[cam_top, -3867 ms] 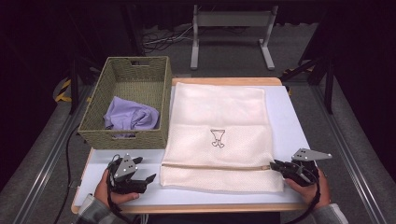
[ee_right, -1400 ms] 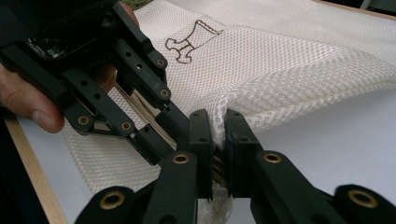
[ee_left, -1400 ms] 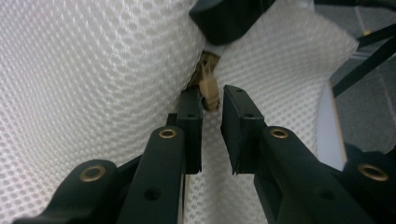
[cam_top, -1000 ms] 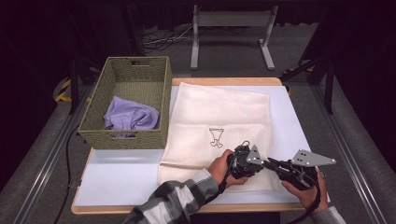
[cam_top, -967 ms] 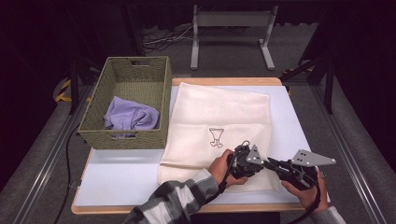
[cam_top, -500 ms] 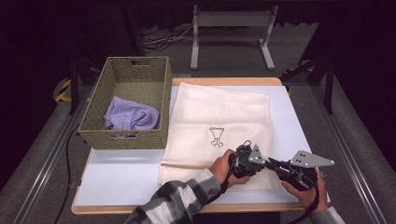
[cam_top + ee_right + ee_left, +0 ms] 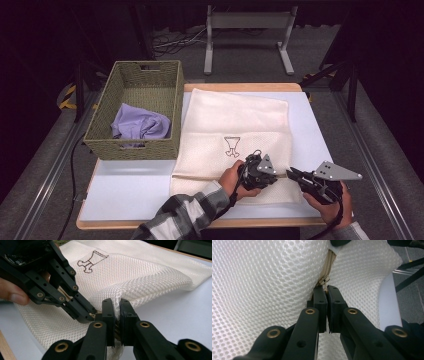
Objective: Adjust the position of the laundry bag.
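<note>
1. Since a few seconds ago, the left gripper (image 7: 278, 174) is brought from the table's near left corner across to the zip of the mesh laundry bag (image 7: 235, 130), right of the basket (image 7: 134, 112)
2. Its jaws are closed on the zip pull (image 7: 325, 281)
3. The right gripper (image 7: 292, 174) is clamped on mesh beside the pull, so unzipping is judged ready to begin

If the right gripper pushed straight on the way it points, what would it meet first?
The right gripper, shut on the mesh bag, points left toward the left gripper, whose jaws sit just ahead at the zipper. It would probably meet those first.
</note>
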{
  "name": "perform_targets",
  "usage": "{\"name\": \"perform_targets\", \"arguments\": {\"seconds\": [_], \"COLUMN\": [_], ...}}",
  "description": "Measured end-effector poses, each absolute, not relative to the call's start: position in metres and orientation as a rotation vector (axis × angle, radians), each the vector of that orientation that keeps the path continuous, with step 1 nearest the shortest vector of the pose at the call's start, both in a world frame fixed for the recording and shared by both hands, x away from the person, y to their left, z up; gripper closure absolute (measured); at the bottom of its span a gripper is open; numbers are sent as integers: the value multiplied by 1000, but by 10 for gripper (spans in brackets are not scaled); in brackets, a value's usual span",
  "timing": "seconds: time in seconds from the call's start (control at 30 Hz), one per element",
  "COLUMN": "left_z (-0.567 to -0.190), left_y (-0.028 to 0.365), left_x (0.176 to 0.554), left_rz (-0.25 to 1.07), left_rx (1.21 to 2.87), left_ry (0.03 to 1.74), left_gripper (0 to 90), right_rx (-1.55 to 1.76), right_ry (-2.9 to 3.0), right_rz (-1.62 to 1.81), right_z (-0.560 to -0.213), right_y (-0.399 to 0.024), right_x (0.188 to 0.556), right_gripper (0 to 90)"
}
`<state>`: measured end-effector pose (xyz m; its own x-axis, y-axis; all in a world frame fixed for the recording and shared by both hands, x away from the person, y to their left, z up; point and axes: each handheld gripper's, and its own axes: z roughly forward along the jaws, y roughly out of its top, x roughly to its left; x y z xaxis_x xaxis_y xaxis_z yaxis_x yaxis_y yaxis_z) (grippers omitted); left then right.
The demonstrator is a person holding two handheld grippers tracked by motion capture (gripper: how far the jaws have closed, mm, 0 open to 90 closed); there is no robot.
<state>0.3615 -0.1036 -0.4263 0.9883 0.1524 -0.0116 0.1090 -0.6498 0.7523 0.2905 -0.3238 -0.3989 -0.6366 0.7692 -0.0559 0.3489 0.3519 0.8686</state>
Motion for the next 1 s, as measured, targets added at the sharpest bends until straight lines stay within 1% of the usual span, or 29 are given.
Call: {"name": "perform_targets", "arguments": {"seconds": [0.2,0.43,0.7,0.87,1.0], "left_z": [-430,-432,-434,-433,-434], "left_y": [-95,-85,-62,-45,-32], "left_x": [363,362,362,360,361], "left_rz": [54,70,72,109,108], "left_rx": [2292,2309,2316,2324,2338], "left_ry": [200,201,233,256,274], "left_gripper": [872,872,871,871,871], "right_rx": [990,1006,1038,1053,1069], "right_ry": [2145,2136,2099,2087,2070], "right_rz": [1217,1220,1210,1200,1191], "right_z": [-399,-400,-400,-401,-402], "right_y": [-327,-329,-334,-335,-337], "right_x": [291,291,292,293,294], "right_gripper": [847,847,847,847,847]}}
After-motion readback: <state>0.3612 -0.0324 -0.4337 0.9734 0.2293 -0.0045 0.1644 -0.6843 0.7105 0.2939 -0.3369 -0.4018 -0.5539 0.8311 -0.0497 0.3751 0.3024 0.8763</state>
